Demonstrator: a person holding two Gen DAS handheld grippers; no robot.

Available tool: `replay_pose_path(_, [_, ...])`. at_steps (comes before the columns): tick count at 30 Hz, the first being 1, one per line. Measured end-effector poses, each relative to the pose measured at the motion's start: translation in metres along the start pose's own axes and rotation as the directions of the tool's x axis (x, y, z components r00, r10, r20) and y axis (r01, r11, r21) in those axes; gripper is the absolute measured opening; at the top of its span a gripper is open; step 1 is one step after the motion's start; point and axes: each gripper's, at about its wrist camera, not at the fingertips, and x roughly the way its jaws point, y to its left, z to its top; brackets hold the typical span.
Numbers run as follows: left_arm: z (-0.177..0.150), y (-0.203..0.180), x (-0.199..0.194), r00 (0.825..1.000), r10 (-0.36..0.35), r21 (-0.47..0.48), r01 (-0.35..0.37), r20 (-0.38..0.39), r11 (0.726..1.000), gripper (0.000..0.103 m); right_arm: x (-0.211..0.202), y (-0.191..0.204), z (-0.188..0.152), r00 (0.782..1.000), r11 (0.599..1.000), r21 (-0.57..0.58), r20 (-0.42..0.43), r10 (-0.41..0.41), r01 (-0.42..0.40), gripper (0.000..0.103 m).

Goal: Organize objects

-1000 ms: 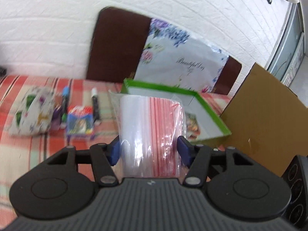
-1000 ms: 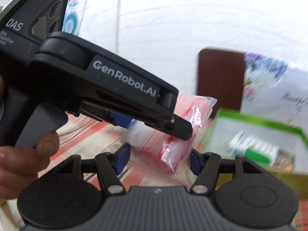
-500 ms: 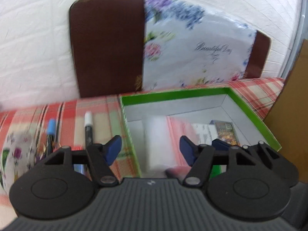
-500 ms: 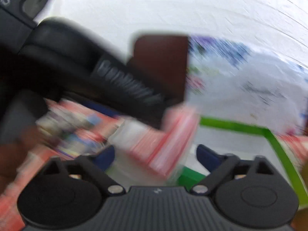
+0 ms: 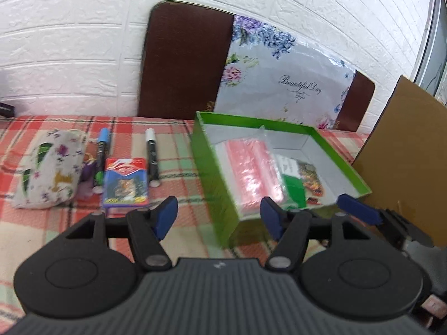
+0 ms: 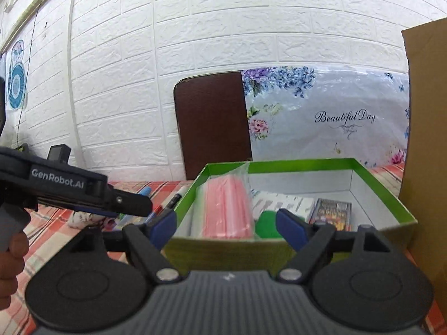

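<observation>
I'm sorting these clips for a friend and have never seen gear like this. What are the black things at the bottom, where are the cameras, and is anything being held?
They are two hand-held pincer tools, one per hand, each carrying a camera looking along its blue-tipped fingers. The left gripper and right gripper are both open and empty; their jaws have just been opening. The clear zip bag with pink stripes lies inside the green cardboard box. On the red checked tablecloth outside the box lie a flowered fabric pouch, two marker pens and a blue card pack.
</observation>
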Motion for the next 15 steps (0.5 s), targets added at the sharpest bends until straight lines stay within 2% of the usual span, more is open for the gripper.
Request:
replay_pose_path(8, [-0.039,0.015,-0.020,0.995,0.101,0.075,-0.103,0.020,0.992,0.067,-0.018,0.027,-0.022,0.992,1.000,0.004,-0.126,-0.005,0.005,0.079])
replay_pose_path(15, [-0.060,0.027,-0.024,0.996,0.085,0.062,-0.084,-0.014,0.995,0.067,-0.040,0.034,-0.020,0.991,0.999,0.012,-0.127,-0.037,0.039,0.079])
